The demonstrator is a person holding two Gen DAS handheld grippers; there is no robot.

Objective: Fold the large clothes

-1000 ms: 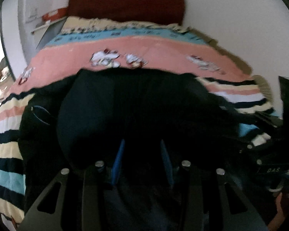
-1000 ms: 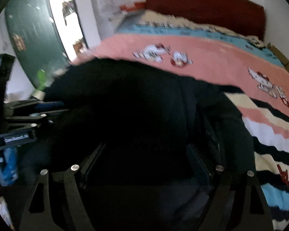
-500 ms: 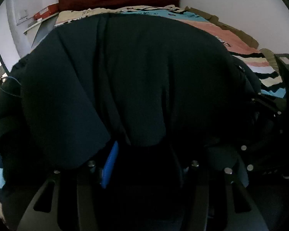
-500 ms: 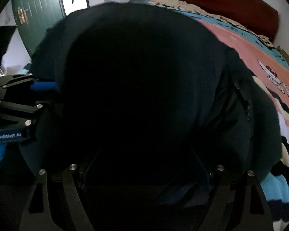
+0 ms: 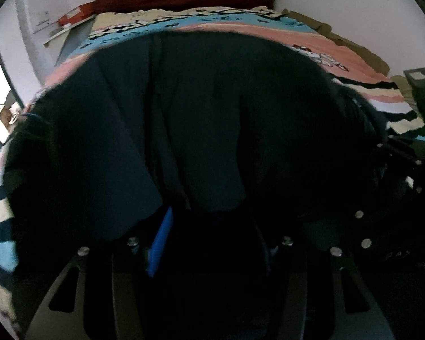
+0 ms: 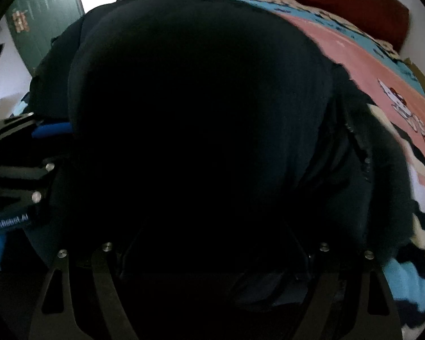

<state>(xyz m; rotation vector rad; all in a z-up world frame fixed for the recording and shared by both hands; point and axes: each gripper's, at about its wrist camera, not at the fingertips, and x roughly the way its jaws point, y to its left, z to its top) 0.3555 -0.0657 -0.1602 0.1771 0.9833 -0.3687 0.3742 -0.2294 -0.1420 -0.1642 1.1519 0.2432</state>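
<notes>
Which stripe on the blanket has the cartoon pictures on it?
The wide pink stripe. The little cartoon figures sit on it; the blue stripe behind it shows only small dark marks.

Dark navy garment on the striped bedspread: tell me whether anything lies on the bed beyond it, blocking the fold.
Nothing visible does. The dark navy garment lies on the striped bedspread, whose pink and blue bands beyond it show only printed cartoon figures.

White lettering reading roughly "GenRobot.AI" is seen on the blue band of the left tool [image 6: 8, 222] at the edge of the right wrist view. Faint letters on the right tool [image 5: 396, 255] cannot be read with confidence.
</notes>
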